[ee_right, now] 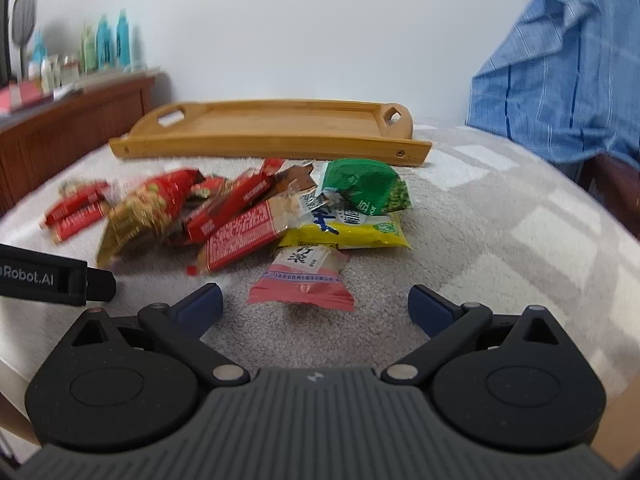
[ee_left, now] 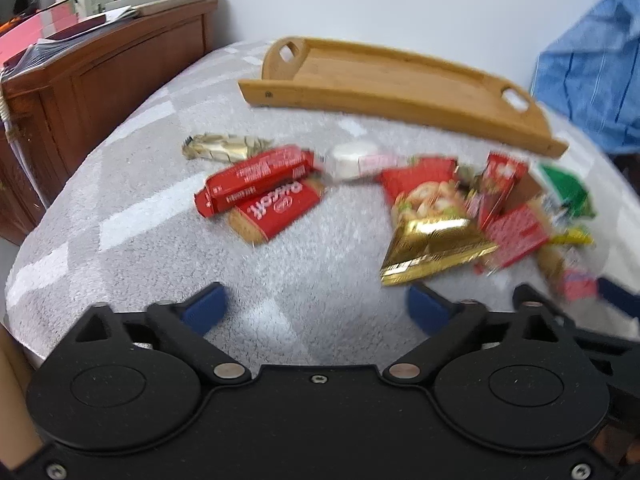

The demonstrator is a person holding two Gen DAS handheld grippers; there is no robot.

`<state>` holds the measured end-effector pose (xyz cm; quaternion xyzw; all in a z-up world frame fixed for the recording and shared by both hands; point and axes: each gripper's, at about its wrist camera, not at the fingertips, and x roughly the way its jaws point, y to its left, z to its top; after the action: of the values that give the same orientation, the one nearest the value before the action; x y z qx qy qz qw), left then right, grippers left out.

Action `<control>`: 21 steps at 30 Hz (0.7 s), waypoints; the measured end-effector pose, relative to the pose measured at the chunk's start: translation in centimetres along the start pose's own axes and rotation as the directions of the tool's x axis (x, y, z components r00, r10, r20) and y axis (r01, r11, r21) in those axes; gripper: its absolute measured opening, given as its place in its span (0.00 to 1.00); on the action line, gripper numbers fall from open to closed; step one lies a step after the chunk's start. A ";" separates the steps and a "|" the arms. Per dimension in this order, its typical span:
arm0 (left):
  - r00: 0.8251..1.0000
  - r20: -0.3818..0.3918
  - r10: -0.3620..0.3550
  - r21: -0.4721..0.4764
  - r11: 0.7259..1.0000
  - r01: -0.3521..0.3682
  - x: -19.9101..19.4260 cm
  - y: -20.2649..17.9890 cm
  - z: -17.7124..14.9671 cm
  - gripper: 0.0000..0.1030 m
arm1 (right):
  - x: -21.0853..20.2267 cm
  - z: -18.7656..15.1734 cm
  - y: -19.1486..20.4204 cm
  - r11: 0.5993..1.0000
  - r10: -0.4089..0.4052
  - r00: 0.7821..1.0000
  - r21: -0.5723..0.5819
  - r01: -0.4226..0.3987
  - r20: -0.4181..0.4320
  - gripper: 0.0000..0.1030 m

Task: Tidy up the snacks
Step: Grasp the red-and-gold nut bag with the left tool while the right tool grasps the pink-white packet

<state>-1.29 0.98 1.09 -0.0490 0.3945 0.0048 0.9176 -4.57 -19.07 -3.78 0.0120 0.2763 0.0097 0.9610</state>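
Both claws are hovering low at the near edge of the grey towel-covered counter [ee_right: 500, 208], and neither is holding anything. The left claw [ee_left: 316, 304] is gaping wide, and the right claw [ee_right: 316, 302] is spread just as wide, pointing at the pink packet [ee_right: 304, 280] lying nearest to it.

The snacks are sitting in a loose heap mid-counter, with the wooden tray [ee_right: 272, 140] waiting at the far side, holding nothing.

Here is the worry: the pile is overlapping. The gold bag [ee_left: 432, 240] is leaning on its red neighbours, so a claw diving in is likely dragging 2 packets at once or nudging others toward the edge. Crinkly foil is also looking slippery for a pinch.

Counting now, though blur is making this rough:
- 1 tray
- 2 red bars [ee_left: 256, 180] stacked at the left
- 1 red wafer pack [ee_left: 276, 208] under them
- 1 gold-wrapped sweet [ee_left: 224, 148]
- 1 white packet [ee_left: 352, 160]
- 1 green bag [ee_right: 360, 188]
- 1 yellow bag [ee_right: 352, 232]
- 1 pink packet
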 end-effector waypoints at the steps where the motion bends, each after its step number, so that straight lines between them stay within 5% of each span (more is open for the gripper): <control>1: 1.000 0.014 -0.024 -0.008 1.000 0.024 -0.5 0.2 0.1 0.84 | -0.3 0.0 -0.3 1.000 0.015 1.000 0.017 -0.015 0.007 0.99; 10: 0.977 0.116 -0.179 0.000 0.984 0.180 -3.0 -0.7 2.5 0.69 | -2.2 1.0 -1.4 0.993 0.095 0.990 0.056 -0.102 0.105 0.70; 14: 0.979 0.090 -0.184 0.005 0.983 0.185 -1.9 -2.2 3.2 0.64 | -1.6 0.9 -1.1 0.993 0.096 0.992 0.058 -0.101 0.079 0.44; 21: 0.974 -0.001 -0.228 -0.006 0.974 0.227 1.0 -3.2 2.9 0.46 | -1.6 0.4 -0.8 0.995 0.080 0.995 0.059 -0.083 0.063 0.39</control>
<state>1.62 -2.00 2.62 -0.0968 0.3870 -0.0991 0.9116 -5.69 -19.95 -2.60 0.0533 0.2465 0.0400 0.9669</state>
